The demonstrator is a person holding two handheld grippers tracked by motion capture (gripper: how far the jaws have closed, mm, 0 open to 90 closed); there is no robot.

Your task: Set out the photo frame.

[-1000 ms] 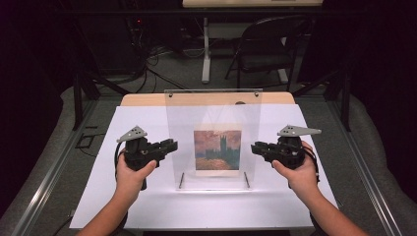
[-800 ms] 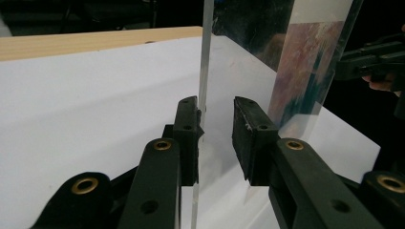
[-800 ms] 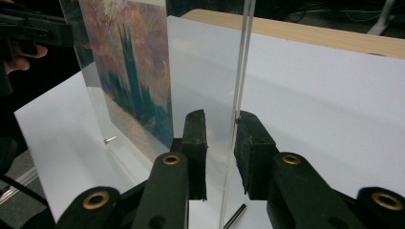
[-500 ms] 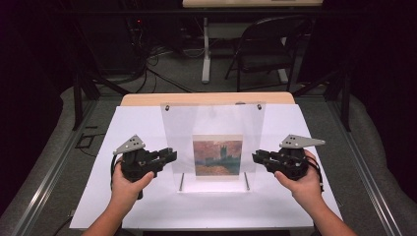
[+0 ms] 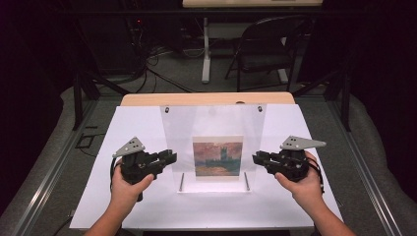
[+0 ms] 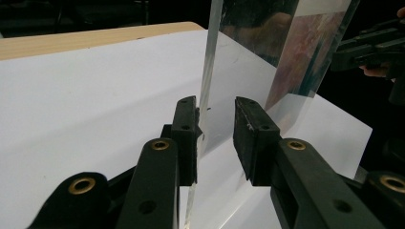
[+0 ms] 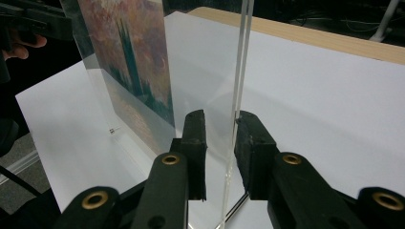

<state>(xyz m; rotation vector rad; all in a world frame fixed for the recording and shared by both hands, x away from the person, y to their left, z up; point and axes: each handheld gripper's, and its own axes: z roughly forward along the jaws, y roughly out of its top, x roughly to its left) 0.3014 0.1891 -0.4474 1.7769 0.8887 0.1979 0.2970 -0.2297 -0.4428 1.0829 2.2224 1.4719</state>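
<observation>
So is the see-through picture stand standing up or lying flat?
Standing up. The clear picture stand rises upright from the white table, its bottom edge down on it, with the painting facing the person.

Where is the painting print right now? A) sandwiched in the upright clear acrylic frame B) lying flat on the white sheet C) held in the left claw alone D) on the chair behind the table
A: the painting print sits inside the upright clear acrylic frame, which stands on the white sheet, with the left claw and right claw at its two side edges.
</observation>
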